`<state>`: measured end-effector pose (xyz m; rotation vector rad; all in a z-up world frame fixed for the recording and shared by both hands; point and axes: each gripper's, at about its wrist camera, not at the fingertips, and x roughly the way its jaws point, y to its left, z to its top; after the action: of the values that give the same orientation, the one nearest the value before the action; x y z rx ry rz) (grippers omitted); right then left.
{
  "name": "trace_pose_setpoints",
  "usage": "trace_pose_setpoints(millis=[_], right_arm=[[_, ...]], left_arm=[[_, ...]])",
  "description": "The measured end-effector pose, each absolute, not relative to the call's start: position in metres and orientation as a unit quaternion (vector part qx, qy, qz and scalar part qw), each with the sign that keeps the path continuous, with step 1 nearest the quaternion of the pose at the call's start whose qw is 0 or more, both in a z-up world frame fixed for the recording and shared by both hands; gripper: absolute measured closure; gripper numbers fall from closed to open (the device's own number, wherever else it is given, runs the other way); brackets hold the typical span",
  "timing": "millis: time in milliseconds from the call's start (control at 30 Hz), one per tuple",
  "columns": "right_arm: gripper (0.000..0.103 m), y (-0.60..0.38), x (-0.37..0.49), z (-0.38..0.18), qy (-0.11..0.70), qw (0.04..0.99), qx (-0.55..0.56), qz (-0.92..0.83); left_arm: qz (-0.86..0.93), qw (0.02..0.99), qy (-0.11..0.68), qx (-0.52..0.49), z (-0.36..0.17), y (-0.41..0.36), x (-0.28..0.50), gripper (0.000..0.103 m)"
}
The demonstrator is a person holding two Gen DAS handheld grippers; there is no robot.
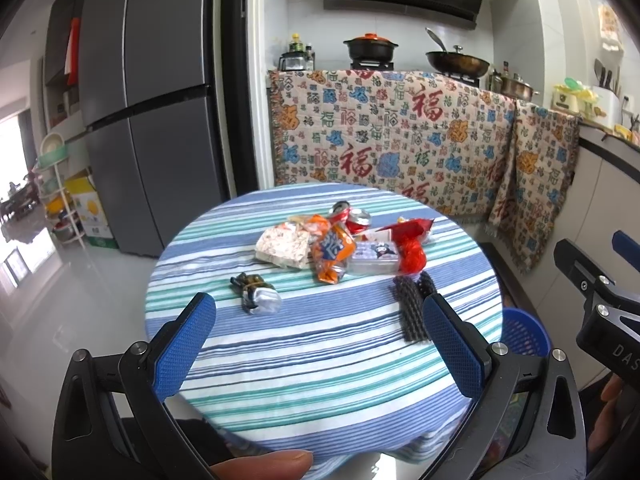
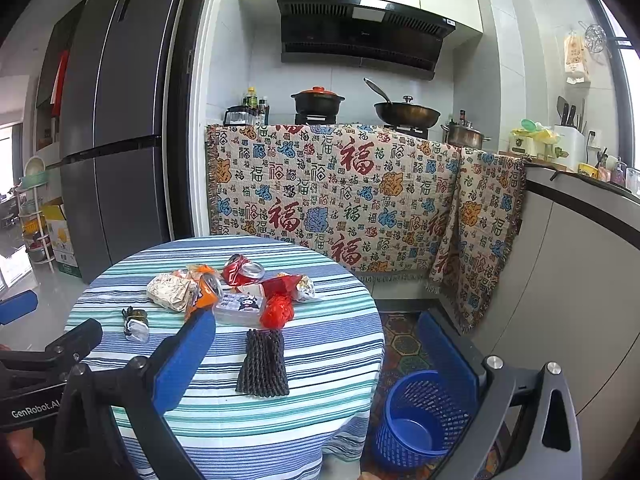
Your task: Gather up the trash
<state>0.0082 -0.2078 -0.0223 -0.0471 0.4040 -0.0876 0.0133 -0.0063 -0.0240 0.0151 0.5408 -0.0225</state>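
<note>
Both tongs are spread wide with nothing in them: left gripper (image 1: 320,344) and right gripper (image 2: 320,364) hang over the striped round table (image 2: 280,420). One black foam net (image 2: 262,364) lies long-axis 12 to 6. One crushed red can (image 2: 242,271) on its side, mouth toward 3. One blue basket (image 2: 420,416) on the floor at 4

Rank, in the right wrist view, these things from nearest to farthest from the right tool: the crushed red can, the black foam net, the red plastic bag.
1. black foam net, near table edge, closest to the right tool.
2. red plastic bag, just behind the net.
3. crushed red can, at the back of the pile.
</note>
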Motion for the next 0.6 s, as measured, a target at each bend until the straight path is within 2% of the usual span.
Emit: trace_pose_setpoints(millis=[600], right_arm=[[0.000, -0.209, 0.016, -0.034, 0.205, 0.978, -0.020, -0.042]], left_arm=[[-0.006, 0.956, 0.292, -0.007, -0.037, 0.009, 0.030, 0.000]])
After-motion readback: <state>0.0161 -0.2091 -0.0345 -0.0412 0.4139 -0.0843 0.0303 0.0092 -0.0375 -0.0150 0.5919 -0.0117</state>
